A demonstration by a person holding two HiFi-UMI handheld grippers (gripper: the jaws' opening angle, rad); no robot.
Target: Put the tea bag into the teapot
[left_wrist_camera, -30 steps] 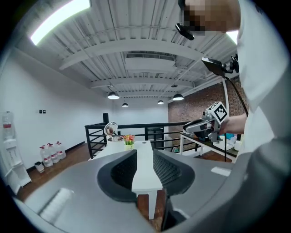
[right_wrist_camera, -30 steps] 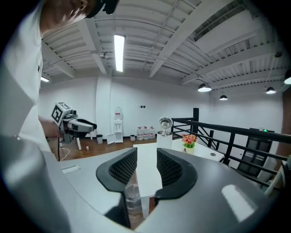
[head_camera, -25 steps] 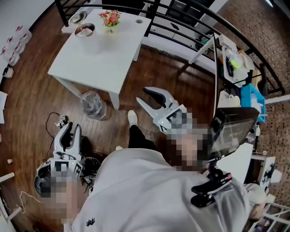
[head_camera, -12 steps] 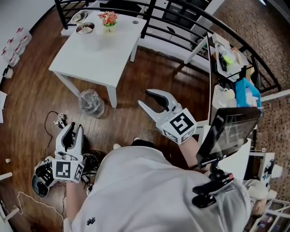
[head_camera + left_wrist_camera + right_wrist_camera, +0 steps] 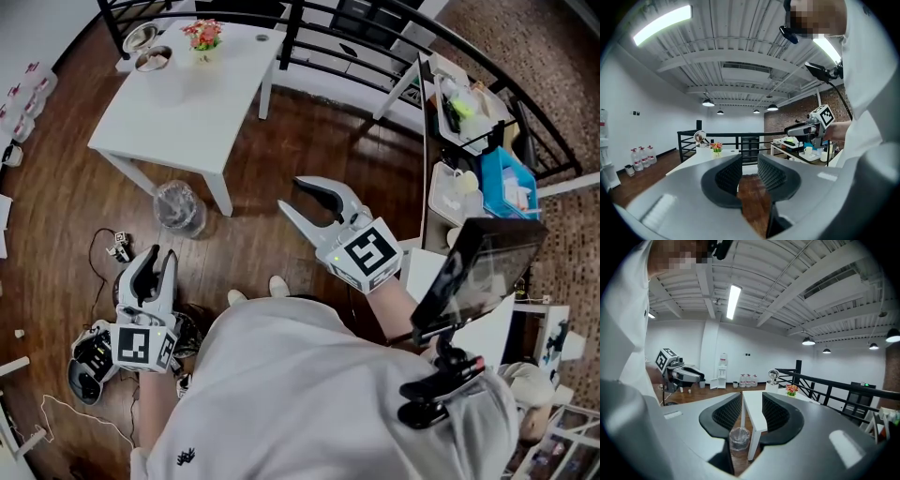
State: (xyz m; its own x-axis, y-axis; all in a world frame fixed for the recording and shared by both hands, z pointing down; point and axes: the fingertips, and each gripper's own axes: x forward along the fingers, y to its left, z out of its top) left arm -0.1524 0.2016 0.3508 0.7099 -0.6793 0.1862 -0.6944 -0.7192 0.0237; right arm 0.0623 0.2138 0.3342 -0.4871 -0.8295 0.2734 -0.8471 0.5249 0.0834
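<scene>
No tea bag shows in any view. Two shiny metal vessels (image 5: 141, 37) (image 5: 153, 59) stand at the far corner of a white table (image 5: 178, 103), beside a small pot of flowers (image 5: 203, 36); I cannot tell whether either is the teapot. My left gripper (image 5: 155, 262) hangs low at the left over the wooden floor, far from the table. Its jaws stand a little apart with nothing between them (image 5: 750, 171). My right gripper (image 5: 292, 194) is held out in front, open and empty (image 5: 751, 411), and points toward the table.
A clear waste bin (image 5: 177, 206) stands by the table's near leg. A black railing (image 5: 356, 37) runs behind. At the right stands a side table (image 5: 469, 112) with cups and trays, and a screen on a stand (image 5: 478, 272). Cables and black gear (image 5: 94, 347) lie near my left gripper.
The head view has swung, so the table and bin sit further to the upper left. Both grippers keep about the same place and the same jaw gap.
</scene>
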